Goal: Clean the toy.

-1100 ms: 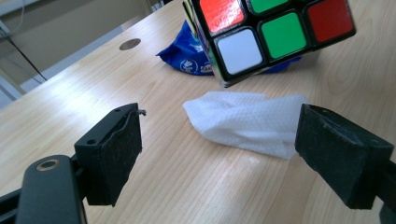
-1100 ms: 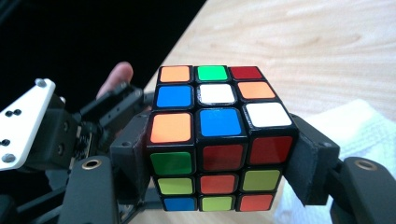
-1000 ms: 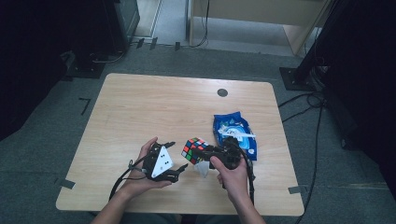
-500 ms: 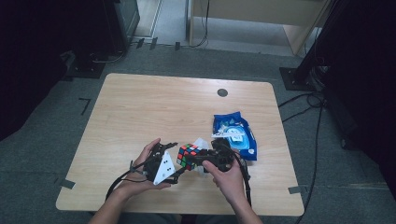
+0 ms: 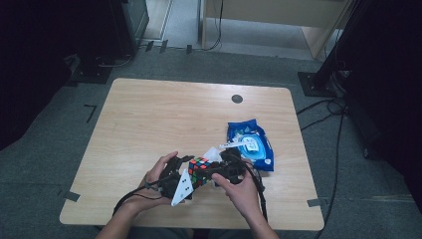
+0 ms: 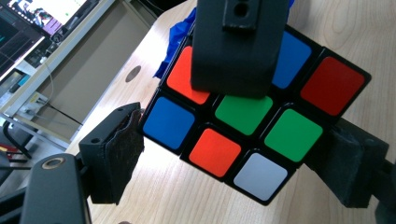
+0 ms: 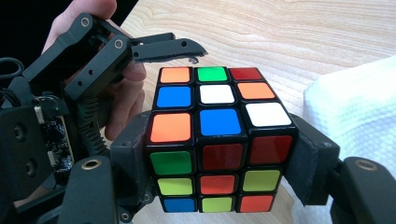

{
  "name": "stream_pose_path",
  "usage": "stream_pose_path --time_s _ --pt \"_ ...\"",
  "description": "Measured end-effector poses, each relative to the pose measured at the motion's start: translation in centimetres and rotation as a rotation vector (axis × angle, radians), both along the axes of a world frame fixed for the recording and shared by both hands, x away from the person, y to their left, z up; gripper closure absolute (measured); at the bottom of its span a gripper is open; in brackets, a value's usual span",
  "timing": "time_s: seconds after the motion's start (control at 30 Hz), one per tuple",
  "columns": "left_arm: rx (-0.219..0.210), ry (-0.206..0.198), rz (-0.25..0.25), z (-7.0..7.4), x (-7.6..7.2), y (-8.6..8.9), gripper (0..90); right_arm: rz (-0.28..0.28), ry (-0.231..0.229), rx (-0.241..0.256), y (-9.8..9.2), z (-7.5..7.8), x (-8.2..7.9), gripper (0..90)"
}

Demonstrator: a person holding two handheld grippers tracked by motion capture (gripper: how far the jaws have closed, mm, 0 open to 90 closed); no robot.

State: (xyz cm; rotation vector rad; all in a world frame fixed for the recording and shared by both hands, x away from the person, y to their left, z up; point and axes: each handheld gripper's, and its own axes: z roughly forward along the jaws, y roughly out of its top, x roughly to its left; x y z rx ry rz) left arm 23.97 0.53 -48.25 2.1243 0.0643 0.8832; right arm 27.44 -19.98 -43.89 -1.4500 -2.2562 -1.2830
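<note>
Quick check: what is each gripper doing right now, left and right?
Left gripper: open, jaws spread around the cube, not clamped on it.
Right gripper: shut on the cube, one jaw on each side.

Left gripper closed in on cube, jaws now straddling it

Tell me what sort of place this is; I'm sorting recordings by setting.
Probably a lab or office workspace set up for recording: a bare wooden table on grey carpet, cables trailing over the floor, and a lit monitor on a nearby desk.
</note>
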Motion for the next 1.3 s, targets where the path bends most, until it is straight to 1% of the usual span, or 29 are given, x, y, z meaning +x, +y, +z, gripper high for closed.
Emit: stream_pose_path --time_s 0.07,0.13,0.17,0.27,0.43,0.47,0.5,0.53,0.57,0.6,0.63,0.9,1.03,1.17,1.23,1.3 --pt "0.002 -0.007 -0.001 0.0 -0.1 -0.1 17.0 0.001 0.001 -0.001 0.0 0.0 0.0 34.2" --pt "0.006 -0.007 -0.009 -0.1 -0.2 -0.1 19.3 0.001 0.004 -0.002 0.1 0.0 0.0 34.2" --pt "0.016 -0.016 -0.009 -0.1 -0.3 -0.2 21.1 0.0 0.007 -0.001 0.1 0.0 0.0 34.2" --pt "0.031 -0.018 -0.013 -0.2 -0.3 -0.3 22.4 0.004 0.01 -0.012 0.1 -0.1 0.0 34.2" --pt "0.02 0.0 -0.017 -0.1 -0.4 -0.2 24.7 0.002 -0.005 -0.016 0.1 -0.1 0.0 33.5" --pt "0.022 0.003 -0.017 -0.1 -0.5 -0.3 25.3 -0.001 -0.009 -0.016 0.1 -0.1 0.0 33.1" --pt "0.034 0.008 -0.018 0.0 -0.5 -0.2 26.4 -0.001 -0.017 -0.013 0.0 -0.1 0.0 32.7" --pt "0.039 0.014 -0.03 -0.1 -0.5 -0.2 31.0 -0.01 -0.026 -0.013 -0.1 0.0 0.0 32.5" --pt "0.04 0.021 -0.032 -0.2 -0.5 -0.2 33.1 -0.019 -0.036 -0.01 -0.3 0.1 0.0 32.7" --pt "0.034 0.022 -0.034 -0.2 -0.5 -0.2 33.3 -0.02 -0.036 -0.001 -0.5 0.1 0.0 32.9" --pt "0.027 0.033 -0.034 -0.1 -0.4 -0.2 33.5 -0.022 -0.033 0.008 -0.6 0.2 0.1 33.1" --pt "-0.027 0.093 -0.032 0.0 0.0 0.2 33.7 -0.026 -0.067 0.026 -0.6 0.0 0.0 33.7" --pt "-0.062 0.126 -0.034 0.2 0.1 0.3 33.7 -0.023 -0.075 0.039 -0.6 0.0 -0.1 33.7" --pt "-0.097 0.175 -0.035 0.4 0.5 0.6 33.8 -0.019 -0.078 0.037 -0.5 -0.1 -0.1 33.3" --pt "-0.117 0.21 -0.039 0.5 0.6 0.7 33.8 -0.022 -0.076 0.037 -0.4 0.0 -0.1 33.1" --pt "-0.126 0.233 -0.043 0.5 0.7 0.7 33.8 -0.027 -0.071 0.038 -0.4 -0.1 -0.2 33.7"
